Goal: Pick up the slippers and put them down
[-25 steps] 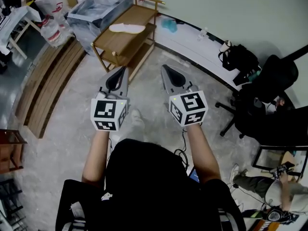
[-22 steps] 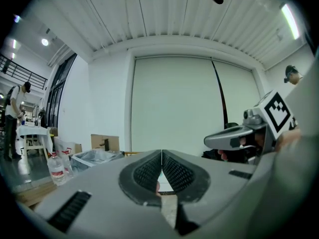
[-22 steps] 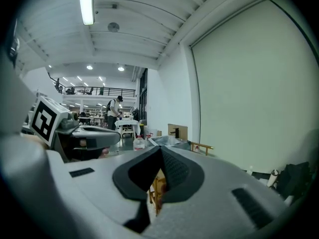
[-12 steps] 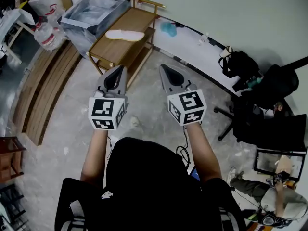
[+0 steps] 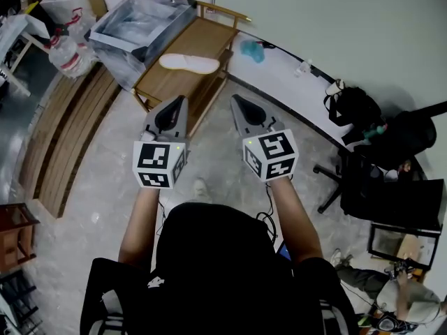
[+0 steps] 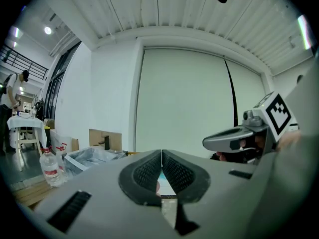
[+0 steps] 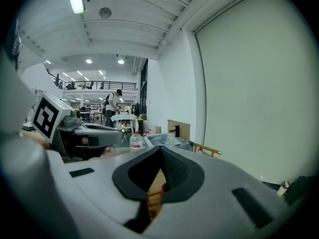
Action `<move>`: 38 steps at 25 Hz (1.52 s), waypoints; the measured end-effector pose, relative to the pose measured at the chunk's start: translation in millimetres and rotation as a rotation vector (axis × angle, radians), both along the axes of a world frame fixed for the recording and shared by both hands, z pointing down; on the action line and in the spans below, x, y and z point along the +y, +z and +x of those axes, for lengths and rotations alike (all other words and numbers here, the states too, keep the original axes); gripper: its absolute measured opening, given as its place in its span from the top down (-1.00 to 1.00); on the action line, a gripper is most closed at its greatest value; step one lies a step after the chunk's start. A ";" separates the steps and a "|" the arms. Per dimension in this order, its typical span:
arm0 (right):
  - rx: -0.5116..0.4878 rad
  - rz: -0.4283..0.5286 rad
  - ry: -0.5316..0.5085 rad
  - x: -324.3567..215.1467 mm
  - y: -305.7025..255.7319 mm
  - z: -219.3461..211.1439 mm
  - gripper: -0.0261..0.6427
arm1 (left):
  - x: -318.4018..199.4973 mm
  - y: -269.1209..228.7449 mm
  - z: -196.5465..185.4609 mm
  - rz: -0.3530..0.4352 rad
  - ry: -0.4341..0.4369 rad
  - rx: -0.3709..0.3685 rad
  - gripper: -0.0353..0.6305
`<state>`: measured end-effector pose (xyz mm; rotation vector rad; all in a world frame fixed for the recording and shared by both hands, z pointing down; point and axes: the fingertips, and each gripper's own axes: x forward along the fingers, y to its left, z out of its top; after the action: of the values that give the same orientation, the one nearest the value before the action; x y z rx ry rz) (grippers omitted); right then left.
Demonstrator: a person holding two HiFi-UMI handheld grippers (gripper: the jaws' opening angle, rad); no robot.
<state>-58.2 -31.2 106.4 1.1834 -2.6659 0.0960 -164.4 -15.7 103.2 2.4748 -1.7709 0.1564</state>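
Observation:
One white slipper (image 5: 188, 63) lies flat on the top shelf of a low wooden rack (image 5: 209, 37), seen in the head view at upper centre. Both grippers are held out level over the floor, just short of the rack's near end. My left gripper (image 5: 184, 98) is shut and holds nothing; its tips meet in its own view (image 6: 161, 151). My right gripper (image 5: 233, 97) is also shut and empty, with its tips together (image 7: 160, 147). A strip of the rack's wood shows in the gap below the right tips. I see no second slipper.
A plastic-wrapped box (image 5: 140, 19) sits beyond the rack, with water bottles (image 5: 66, 54) to its left. Wooden planks (image 5: 63, 131) lie on the floor at left. A white ledge (image 5: 293, 82) runs along the wall. A black bag (image 5: 353, 103) and an office chair (image 5: 391, 180) stand at right.
The rack and slipper have drawn nearer and lower in the head view as the person walked toward them. Both grippers stayed shut, side by side.

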 end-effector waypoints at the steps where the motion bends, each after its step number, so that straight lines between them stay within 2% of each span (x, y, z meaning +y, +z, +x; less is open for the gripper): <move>1: 0.003 0.001 -0.006 -5.9 1.5 -7.4 0.94 | -5.5 1.0 -4.8 0.002 -0.001 -0.002 0.88; 10: 0.032 -0.026 -0.029 -42.5 29.0 -50.2 0.94 | -43.2 24.1 -40.6 -0.035 -0.005 0.016 0.88; 20: 0.044 -0.066 -0.045 -81.6 52.8 -51.8 0.94 | -77.0 50.9 -44.6 -0.092 -0.016 0.025 0.88; 33: 0.078 -0.128 -0.105 -188.5 82.9 -62.3 0.94 | -171.7 75.5 -59.8 -0.144 -0.097 0.015 0.88; 38: 0.110 -0.159 -0.127 -226.2 101.9 -63.9 0.94 | -203.0 90.0 -65.4 -0.206 -0.147 0.025 0.88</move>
<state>-122.0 -257.3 208.3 0.9416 -2.5749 0.2111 -229.8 -218.7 193.2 2.1882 -1.8173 0.2806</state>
